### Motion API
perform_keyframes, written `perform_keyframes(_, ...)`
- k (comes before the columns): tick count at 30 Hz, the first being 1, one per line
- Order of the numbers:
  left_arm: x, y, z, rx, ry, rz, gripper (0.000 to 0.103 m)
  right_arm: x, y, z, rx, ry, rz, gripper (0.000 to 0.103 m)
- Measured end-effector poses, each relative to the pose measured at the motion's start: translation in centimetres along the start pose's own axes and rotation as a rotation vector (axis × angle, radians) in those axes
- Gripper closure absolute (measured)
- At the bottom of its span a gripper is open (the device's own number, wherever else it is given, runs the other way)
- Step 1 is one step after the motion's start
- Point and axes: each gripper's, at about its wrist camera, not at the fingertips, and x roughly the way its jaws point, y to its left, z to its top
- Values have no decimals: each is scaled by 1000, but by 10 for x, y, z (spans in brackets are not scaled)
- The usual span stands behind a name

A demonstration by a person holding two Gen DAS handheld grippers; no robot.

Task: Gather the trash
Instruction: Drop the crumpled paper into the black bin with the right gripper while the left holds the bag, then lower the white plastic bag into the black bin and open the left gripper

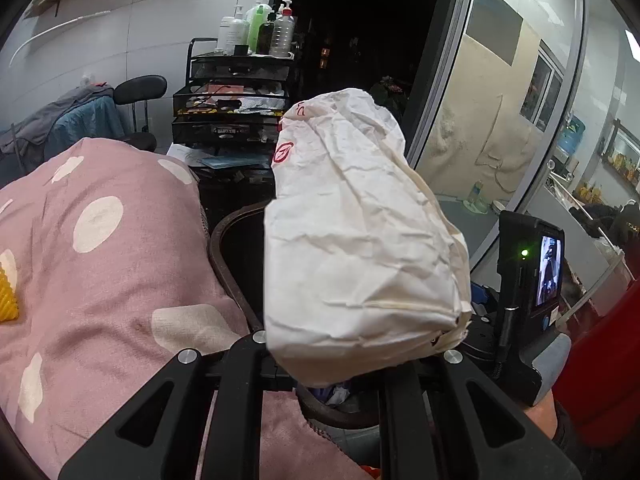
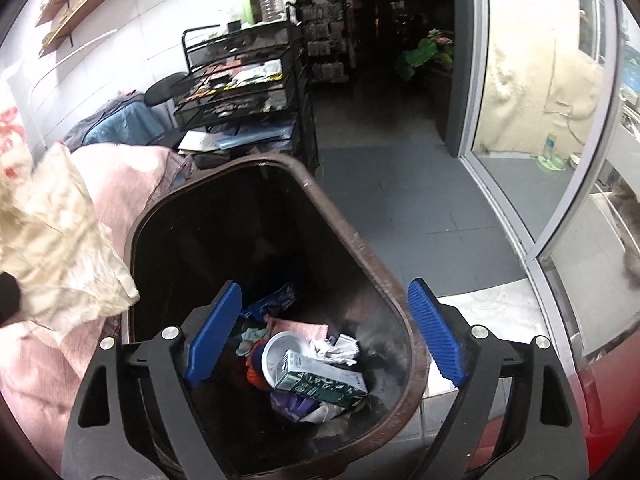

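Left gripper [image 1: 344, 364] is pinching a crumpled white paper bag [image 1: 356, 240] right over the brown bin [image 2: 352, 240]. Right gripper [image 2: 326, 332] hangs spread wide above the trash inside, gripping nothing.

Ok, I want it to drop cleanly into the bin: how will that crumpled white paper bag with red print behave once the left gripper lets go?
The crumpled white paper bag looks light and floppy: it is creased all over. It probably keeps some shape, standing up from the left gripper. Its loose corner may catch the brown plastic bin rim.
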Motion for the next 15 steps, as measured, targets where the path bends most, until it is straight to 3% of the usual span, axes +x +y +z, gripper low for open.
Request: perform_keyframes(15, 59, -4, 12, -56, 168, -96, 89, -10, -30, 7, 110, -47, -74, 12)
